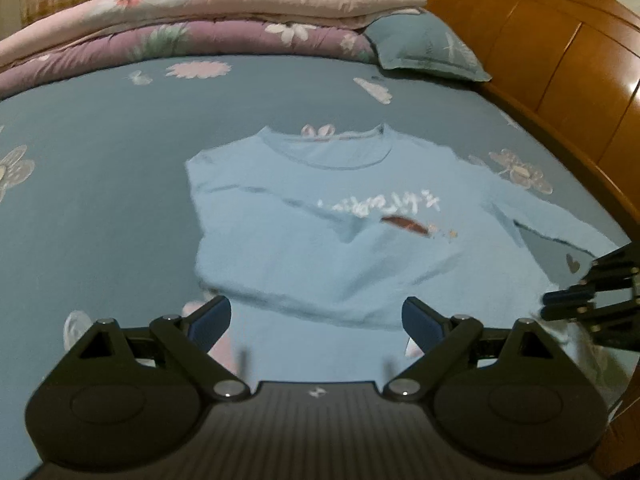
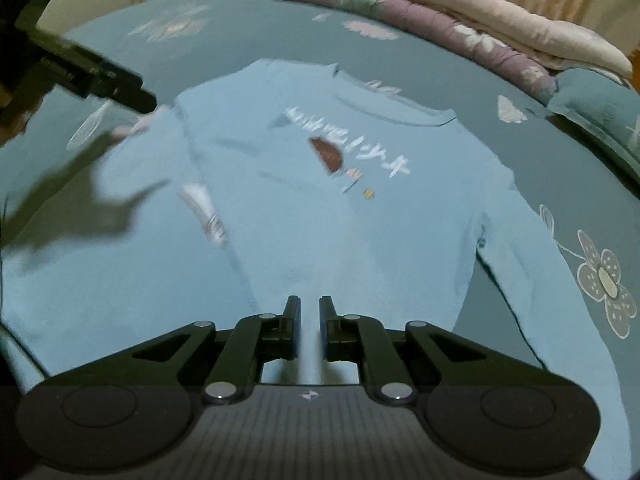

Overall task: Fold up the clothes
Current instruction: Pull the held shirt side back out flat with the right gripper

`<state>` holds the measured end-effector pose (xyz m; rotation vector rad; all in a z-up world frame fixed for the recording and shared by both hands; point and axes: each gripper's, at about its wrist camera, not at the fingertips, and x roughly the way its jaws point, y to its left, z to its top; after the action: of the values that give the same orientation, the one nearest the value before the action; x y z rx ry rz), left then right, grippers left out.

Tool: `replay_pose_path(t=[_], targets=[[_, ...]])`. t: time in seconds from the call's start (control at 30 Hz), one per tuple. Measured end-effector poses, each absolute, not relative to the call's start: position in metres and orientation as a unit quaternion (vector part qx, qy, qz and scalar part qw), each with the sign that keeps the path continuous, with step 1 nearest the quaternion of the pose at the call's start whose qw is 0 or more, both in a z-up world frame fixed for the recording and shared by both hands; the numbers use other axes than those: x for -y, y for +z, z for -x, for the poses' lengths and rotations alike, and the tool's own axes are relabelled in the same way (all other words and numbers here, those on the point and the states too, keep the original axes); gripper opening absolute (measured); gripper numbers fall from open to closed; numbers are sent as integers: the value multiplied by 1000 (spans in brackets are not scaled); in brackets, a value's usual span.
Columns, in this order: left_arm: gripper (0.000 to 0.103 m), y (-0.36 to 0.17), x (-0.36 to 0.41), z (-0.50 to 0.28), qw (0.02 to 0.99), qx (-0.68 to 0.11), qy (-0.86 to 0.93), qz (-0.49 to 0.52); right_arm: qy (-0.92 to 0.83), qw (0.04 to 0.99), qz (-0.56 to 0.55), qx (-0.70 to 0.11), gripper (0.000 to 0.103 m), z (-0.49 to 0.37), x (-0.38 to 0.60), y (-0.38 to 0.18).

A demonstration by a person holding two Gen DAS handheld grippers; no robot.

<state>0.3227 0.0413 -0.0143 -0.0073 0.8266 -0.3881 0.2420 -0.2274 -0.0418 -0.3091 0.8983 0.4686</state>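
Observation:
A light blue long-sleeved shirt [image 1: 320, 248] lies front up on the bed, collar at the far side, with white lettering and a brown patch on the chest. One sleeve [image 1: 560, 224] stretches out to the right; the other side is folded in over the body, and a white label [image 2: 204, 212] shows there. My left gripper [image 1: 318, 320] hovers over the hem, open wide with nothing between its fingers. My right gripper [image 2: 310, 320] hangs over the shirt's lower body [image 2: 320, 240], its jaws nearly together with a narrow gap and no cloth pinched. It also shows in the left wrist view, right gripper [image 1: 560, 304] beside the sleeve.
The teal flowered bedsheet [image 1: 100, 160] spreads around the shirt. Folded pink and purple quilts [image 1: 200, 20] and a teal pillow [image 1: 424, 48] lie along the far edge. A wooden headboard [image 1: 560, 60] borders the right. One finger of the left gripper [image 2: 120, 88] reaches in at upper left.

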Motion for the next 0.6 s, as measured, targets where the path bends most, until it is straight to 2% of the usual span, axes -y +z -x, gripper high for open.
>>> replay_pose_path(t=[0.2, 0.37, 0.5, 0.53, 0.6], targets=[[92, -25, -6, -370, 895, -383, -228, -22, 190, 874, 71, -441, 18, -269, 232, -66], [92, -48, 23, -399, 880, -390, -271, -17, 129, 880, 65, -453, 29, -231, 255, -65], [93, -76, 42, -425, 873, -410, -262, -31, 106, 885, 24, -453, 32, -196, 269, -63], [96, -79, 46, -428, 876, -406, -258, -37, 100, 886, 18, -452, 35, -193, 271, -62], [97, -77, 52, -433, 878, -398, -259, -50, 90, 889, 6, -448, 35, -188, 274, -58]])
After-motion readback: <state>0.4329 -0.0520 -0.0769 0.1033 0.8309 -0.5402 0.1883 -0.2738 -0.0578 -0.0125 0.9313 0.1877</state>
